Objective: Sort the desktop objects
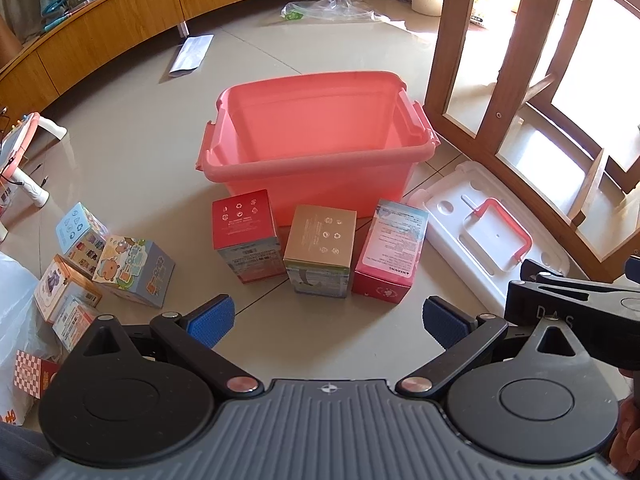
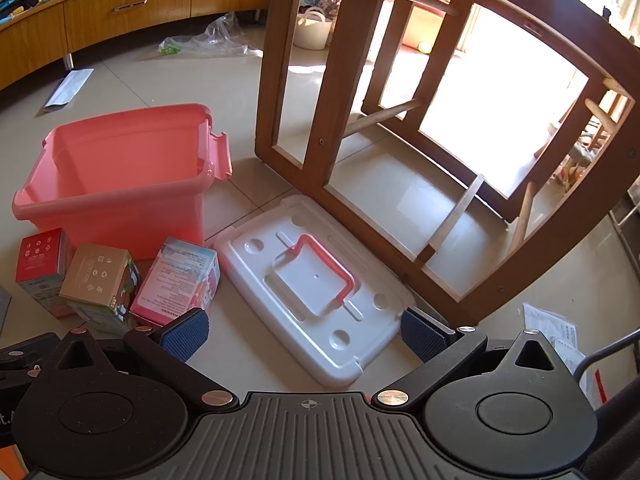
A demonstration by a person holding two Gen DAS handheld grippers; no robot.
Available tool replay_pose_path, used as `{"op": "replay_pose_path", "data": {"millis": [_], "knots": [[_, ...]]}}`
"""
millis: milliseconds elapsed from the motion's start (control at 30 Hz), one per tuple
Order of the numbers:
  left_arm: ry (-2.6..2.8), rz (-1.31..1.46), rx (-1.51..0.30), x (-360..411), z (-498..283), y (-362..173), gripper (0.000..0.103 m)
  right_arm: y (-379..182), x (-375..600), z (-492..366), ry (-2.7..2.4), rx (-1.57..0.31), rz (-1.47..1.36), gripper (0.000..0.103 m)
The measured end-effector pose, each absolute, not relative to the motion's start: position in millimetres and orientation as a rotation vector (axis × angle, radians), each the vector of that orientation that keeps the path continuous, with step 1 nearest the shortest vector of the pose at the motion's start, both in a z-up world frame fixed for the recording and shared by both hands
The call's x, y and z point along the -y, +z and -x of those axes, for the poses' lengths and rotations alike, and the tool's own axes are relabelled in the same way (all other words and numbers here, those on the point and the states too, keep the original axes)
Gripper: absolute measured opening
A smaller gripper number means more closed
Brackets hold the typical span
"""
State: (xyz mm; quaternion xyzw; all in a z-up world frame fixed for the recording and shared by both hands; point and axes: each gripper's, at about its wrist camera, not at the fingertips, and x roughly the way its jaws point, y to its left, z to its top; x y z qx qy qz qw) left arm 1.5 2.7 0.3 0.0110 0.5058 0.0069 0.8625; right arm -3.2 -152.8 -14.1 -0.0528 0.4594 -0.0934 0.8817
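Observation:
An empty pink storage bin (image 1: 316, 136) stands on the tiled floor; it also shows in the right wrist view (image 2: 120, 168). In front of it stand three small boxes: a red box (image 1: 245, 236), a tan box (image 1: 318, 250) and a pink box (image 1: 390, 250); the same red box (image 2: 40, 264), tan box (image 2: 98, 284) and pink box (image 2: 176, 280) show in the right wrist view. My left gripper (image 1: 326, 322) is open and empty, just short of the boxes. My right gripper (image 2: 304, 334) is open and empty over the bin's white lid (image 2: 316, 292).
Several more small boxes (image 1: 120, 268) lie at the left beside a white plastic bag (image 1: 16, 320). The lid (image 1: 484, 228) lies right of the boxes. A wooden chair frame (image 2: 400, 152) stands at the right. A wooden cabinet (image 1: 120, 28) runs along the back.

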Motion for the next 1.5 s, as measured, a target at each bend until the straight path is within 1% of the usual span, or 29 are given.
{"op": "replay_pose_path", "data": {"millis": [200,267,1500], "knots": [[0.008,-0.002,-1.082,-19.8,-11.5,2.3,0.103,-15.1,153.3,3.7,-0.192,-0.957,0.110,0.102],[0.035,-0.036,-1.061,-13.7,-8.2,1.9,0.103,-16.7,154.3,3.3,-0.192,-0.958,0.108,0.102],[0.032,-0.039,-1.102,-15.4,-10.4,-2.8,0.103,-23.2,151.1,2.8,-0.188,-1.004,0.125,0.102]]}}
